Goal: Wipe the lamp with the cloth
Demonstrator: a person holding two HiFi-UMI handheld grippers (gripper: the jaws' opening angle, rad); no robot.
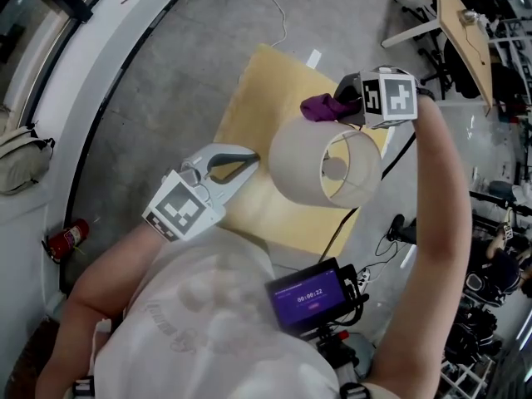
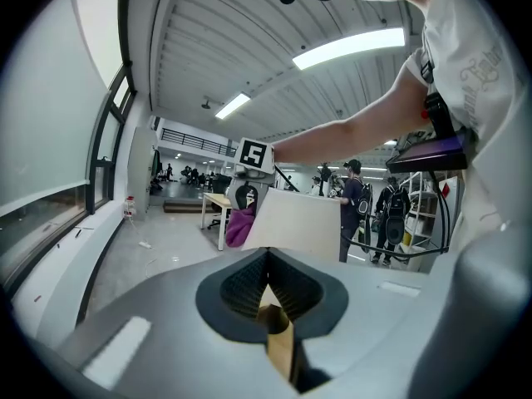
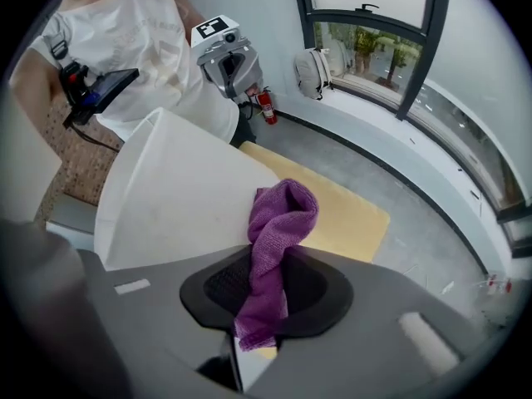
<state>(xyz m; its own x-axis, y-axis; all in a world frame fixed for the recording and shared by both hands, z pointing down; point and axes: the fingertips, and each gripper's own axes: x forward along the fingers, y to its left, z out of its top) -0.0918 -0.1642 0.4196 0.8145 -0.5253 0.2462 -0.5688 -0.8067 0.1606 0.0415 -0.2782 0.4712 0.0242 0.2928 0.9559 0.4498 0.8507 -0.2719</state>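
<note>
The lamp (image 1: 320,169) stands on the yellow mat (image 1: 249,98), and wiping seems about to begin: the right gripper (image 1: 349,106) pinches the purple cloth (image 1: 320,106) just beside its far side, the left gripper (image 1: 241,166), jaws pressed together and empty, waits near its left side, so next the cloth must press onto the shade.

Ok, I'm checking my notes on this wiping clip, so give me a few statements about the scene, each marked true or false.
1. The right gripper is clamped on a purple cloth. True.
2. The left gripper grips the lampshade. False: its jaws are together with nothing in them, apart from the shade.
3. The lampshade sits over a yellow surface. True.
4. A red fire extinguisher lies on the yellow surface. False: it lies on the floor by the wall.
</note>
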